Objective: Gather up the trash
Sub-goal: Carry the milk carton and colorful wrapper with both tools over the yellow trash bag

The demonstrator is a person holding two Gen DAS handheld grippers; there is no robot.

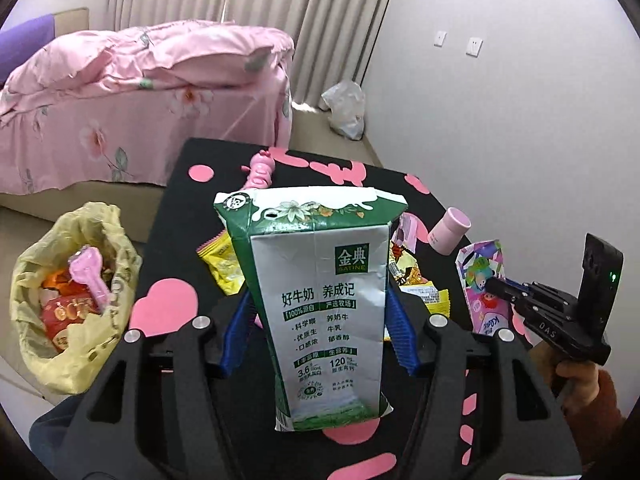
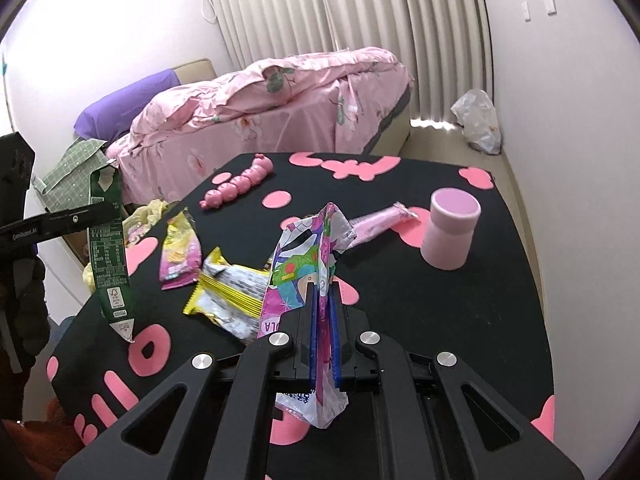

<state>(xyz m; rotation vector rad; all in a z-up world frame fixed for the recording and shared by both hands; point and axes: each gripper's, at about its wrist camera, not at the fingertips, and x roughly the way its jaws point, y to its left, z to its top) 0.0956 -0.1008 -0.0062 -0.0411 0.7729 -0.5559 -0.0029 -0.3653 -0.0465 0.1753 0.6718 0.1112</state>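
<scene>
**A:** ok so where's everything sitting? The table (image 2: 460, 320) is in front of the bed (image 2: 280, 120), right?

**B:** yep, bed behind it, curtains (image 2: 340, 20) behind the bed. The trash bag (image 1: 72, 300) sits on the floor off the table's left edge, with wrappers in it.

**A:** and on the table?

**B:** The caterpillar toy (image 2: 240, 184) is at the far side. The small jar (image 2: 450, 232) stands to the right with a tube (image 2: 380, 220) lying just left of it. The snack wrappers (image 2: 228, 292) are scattered in the middle-left.

**A:** the milk carton?

**B:** The milk carton (image 1: 328, 312) is upright between the left gripper (image 1: 320, 320) fingers, near the table's left edge. The candy wrapper (image 2: 304, 264) is clamped in the right gripper (image 2: 324, 320), over the table's near side.
</scene>
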